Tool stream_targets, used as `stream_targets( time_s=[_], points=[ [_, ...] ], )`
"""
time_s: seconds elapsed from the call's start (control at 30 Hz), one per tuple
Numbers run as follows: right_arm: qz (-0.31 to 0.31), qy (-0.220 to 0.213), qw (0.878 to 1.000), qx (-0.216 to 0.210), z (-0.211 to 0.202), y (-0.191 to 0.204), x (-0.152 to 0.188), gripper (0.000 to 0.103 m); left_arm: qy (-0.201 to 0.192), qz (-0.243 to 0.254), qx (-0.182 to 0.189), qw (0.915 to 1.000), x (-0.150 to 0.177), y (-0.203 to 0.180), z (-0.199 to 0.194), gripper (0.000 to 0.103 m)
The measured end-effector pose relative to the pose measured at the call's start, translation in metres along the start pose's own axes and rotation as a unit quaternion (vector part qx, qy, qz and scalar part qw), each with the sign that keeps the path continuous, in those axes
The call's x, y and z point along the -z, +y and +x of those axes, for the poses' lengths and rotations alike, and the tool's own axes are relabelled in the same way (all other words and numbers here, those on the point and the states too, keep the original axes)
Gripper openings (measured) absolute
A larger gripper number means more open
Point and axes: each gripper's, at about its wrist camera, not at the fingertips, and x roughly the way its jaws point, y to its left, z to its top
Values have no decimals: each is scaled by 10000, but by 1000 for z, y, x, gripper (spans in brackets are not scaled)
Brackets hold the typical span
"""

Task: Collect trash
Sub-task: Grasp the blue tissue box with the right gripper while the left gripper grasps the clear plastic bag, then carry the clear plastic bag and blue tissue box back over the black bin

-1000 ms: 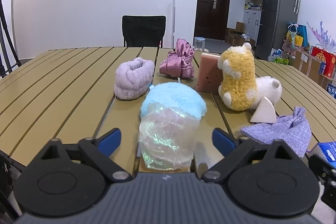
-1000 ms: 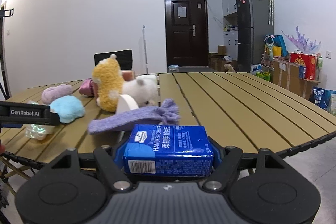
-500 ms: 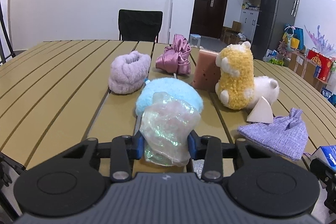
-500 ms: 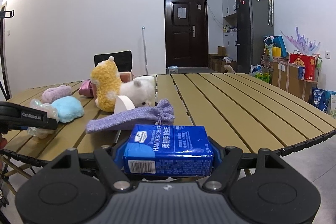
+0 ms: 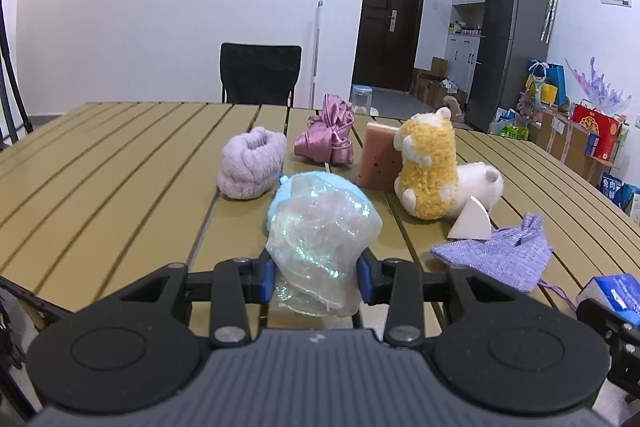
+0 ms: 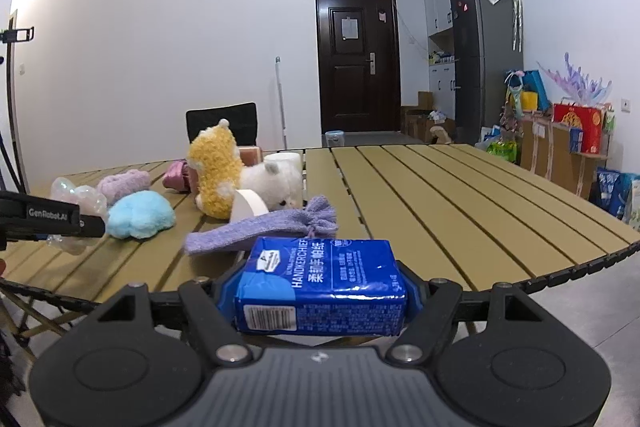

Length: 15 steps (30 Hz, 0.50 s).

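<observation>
Crumpled iridescent plastic wrap [image 5: 320,251] is pinched between the left gripper [image 5: 316,277] pads, jaws nearly closed on it, at the near edge of the slatted table [image 5: 100,179], just in front of the blue fluffy puff [image 6: 140,215]. Right gripper [image 6: 320,301] is clamped on a blue tissue pack [image 6: 320,287], jaws fairly wide to span it, held off the table's near edge. So my read: two trash pieces are in hand, neither dropped anywhere yet; no bin visible in either view, so disposal is all still to do. Left on the table: lilac scrunchie [image 5: 252,163], pink satin bow [image 5: 328,137], pink sponge block [image 5: 376,157], yellow plush [image 5: 426,167] leaning against a white plush [image 5: 480,183], white wedge [image 5: 470,221], purple knit pouch [image 5: 496,255]. These look like keepers rather than trash, but can't be sure. Readable text: pack says "HANDKERCHIEF" plus Chinese characters and a barcode; left gripper's side reads "GenRobot.AI" in the right wrist view. Fine print on the pack is too small.
</observation>
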Motion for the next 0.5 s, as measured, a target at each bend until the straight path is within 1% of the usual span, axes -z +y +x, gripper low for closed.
stream_targets(
  time_s=[0.3, 0.5],
  points=[
    [-99, -148, 9998, -107, -33, 15, -5, 73, -154, -10, 30, 9999, 1, 6, -41, 39],
    [-19, -140, 9996, -239, -55, 26, -2, 73, -156, 76, 65, 9998, 12, 6, -71, 39]
  ],
)
